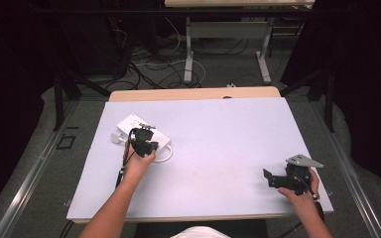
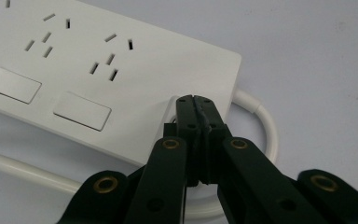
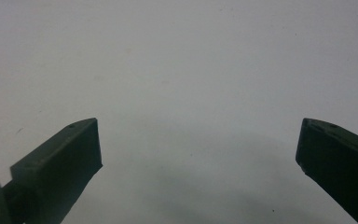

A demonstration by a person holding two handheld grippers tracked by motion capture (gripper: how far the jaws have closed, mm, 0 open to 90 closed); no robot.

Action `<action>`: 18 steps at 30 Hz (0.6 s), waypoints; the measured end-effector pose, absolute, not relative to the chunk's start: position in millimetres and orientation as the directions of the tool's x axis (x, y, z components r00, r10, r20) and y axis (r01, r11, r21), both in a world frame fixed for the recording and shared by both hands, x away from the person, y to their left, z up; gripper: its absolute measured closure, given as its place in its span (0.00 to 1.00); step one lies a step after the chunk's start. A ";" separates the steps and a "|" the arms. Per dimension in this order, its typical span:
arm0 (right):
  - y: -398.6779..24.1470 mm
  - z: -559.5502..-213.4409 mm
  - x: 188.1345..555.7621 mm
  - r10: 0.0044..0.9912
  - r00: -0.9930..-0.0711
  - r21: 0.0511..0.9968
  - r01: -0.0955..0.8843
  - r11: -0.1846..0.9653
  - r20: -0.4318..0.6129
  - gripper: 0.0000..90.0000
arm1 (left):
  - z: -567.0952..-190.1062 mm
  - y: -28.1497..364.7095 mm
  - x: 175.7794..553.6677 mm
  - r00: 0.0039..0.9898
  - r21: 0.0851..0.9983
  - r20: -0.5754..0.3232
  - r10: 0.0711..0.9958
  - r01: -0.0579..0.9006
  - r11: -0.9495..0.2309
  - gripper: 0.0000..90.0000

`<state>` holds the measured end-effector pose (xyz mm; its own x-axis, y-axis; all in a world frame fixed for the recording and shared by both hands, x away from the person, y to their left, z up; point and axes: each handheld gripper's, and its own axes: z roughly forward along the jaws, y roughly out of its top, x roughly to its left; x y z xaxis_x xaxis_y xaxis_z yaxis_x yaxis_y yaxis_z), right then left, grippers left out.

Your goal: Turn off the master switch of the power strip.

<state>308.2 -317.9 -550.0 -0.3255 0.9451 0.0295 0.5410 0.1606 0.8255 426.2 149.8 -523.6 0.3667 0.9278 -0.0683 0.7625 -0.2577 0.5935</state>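
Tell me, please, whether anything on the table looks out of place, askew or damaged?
Nothing looks damaged or spilled. The white power strip lies at an angle to the table edges, with its cable looping beside it. The left tool is shut, tips at the strip's near end; the right tool is open over bare table.

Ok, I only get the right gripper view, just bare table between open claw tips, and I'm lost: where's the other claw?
Observer: The left claw is at a white plastic power strip on the left half of the pale grey table.
Operator: Open or shut?
Observer: Shut, tips together over the strip's end by its white cable.
Operator: Is it holding anything?
Observer: Nothing shows between its tips.
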 end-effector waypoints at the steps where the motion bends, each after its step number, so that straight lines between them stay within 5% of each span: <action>1: -317.8 -550.1 308.4 0.944 -0.327 0.829 0.538 0.156 0.035 0.00 | -523.6 150.9 426.7 0.366 0.596 -0.078 0.927 0.763 -0.251 1.00; 18: -317.7 -550.6 309.1 0.946 -0.320 0.829 0.540 0.148 0.040 0.00 | -521.5 159.0 429.8 0.342 0.587 -0.163 0.926 0.788 -0.187 1.00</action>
<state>309.1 -317.7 -550.6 -0.3205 0.9464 0.0399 0.5399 0.1479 0.8287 429.8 159.0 -521.5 0.3415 0.9257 -0.1627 0.7876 -0.1874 0.5870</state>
